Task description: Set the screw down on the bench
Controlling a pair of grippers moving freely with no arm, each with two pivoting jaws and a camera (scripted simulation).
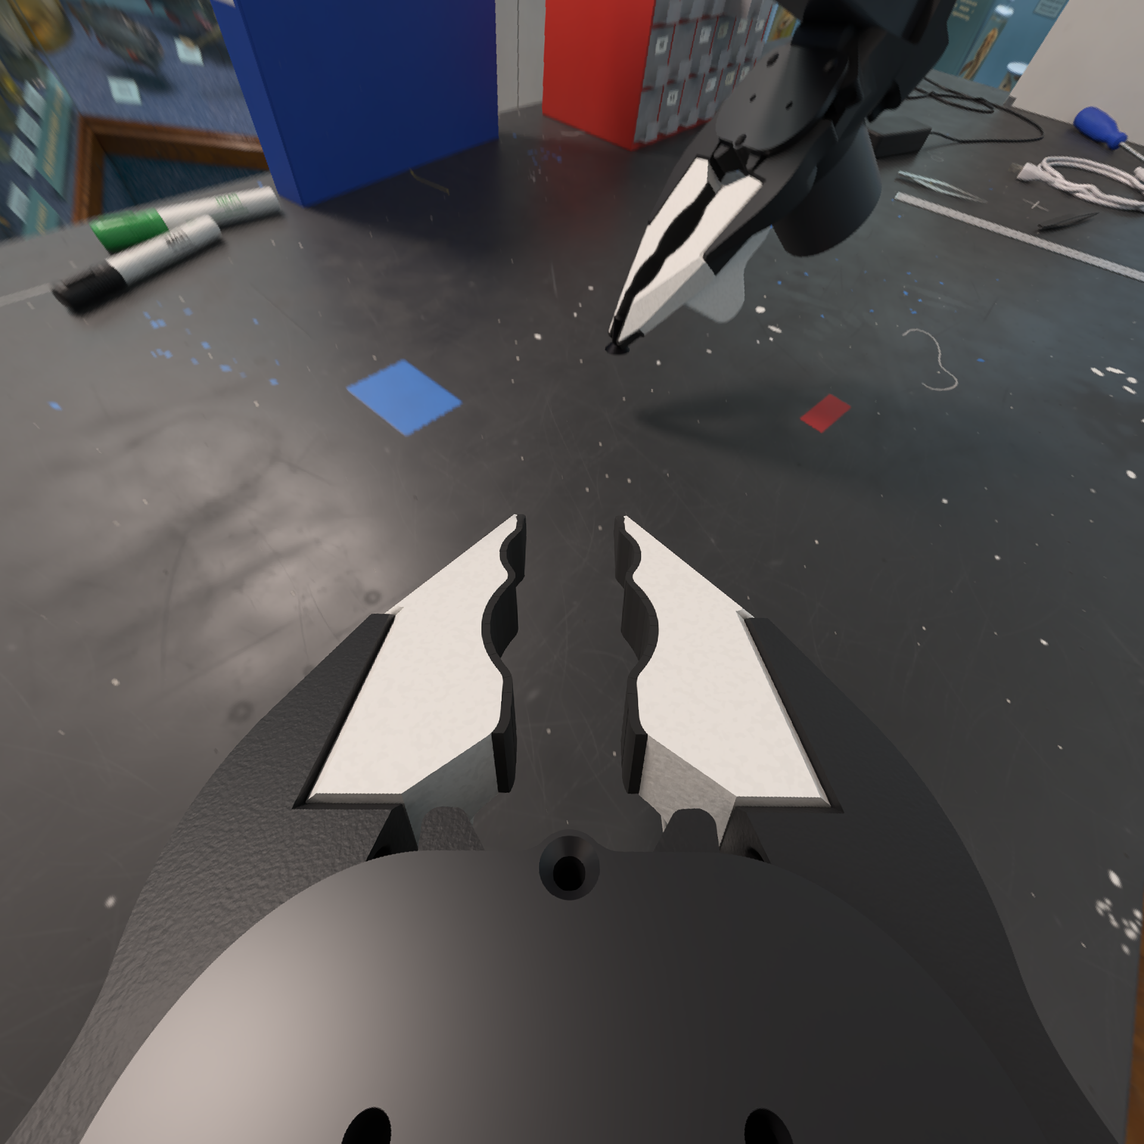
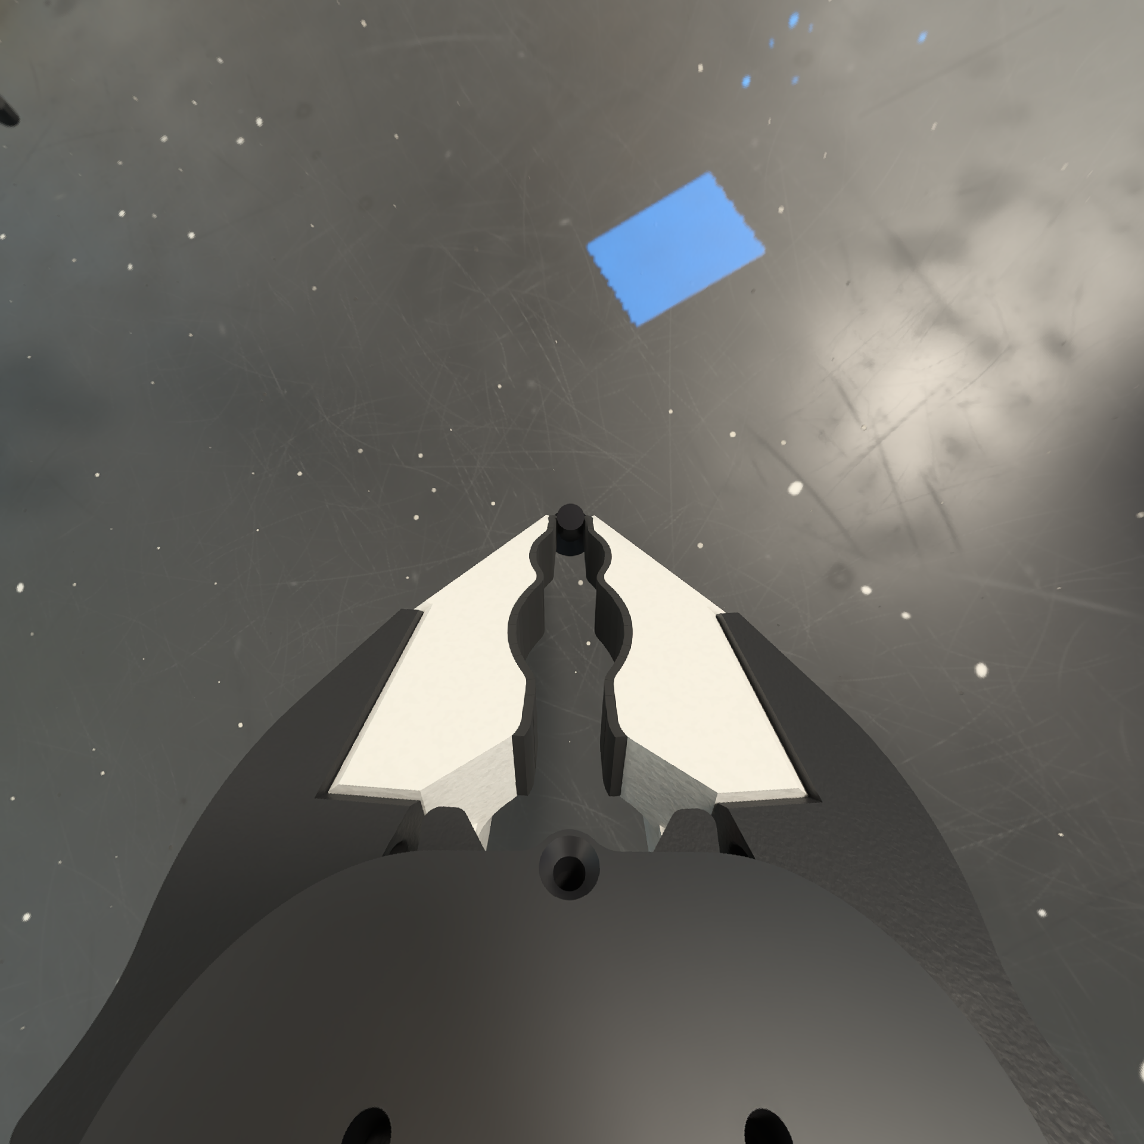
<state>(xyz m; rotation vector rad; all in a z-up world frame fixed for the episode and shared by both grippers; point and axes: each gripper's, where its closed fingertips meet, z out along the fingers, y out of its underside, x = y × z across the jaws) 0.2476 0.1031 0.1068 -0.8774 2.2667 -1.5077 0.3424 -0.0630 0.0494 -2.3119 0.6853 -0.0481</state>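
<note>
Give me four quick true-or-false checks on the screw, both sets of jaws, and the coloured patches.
1. The right gripper is shut on the screw. True.
2. The left gripper holds a marker. False: its jaws are open and empty.
3. The screw is over the blue patch. False: it is beside it, over bare bench.
4. A red patch lies on the bench. True.

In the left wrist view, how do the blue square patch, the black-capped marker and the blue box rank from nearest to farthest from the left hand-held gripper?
From the left hand-held gripper:
1. Blue square patch, flat on the bench, ahead and slightly left.
2. Black-capped marker, lying far left.
3. Blue box, upright at the back, left of centre.
</note>
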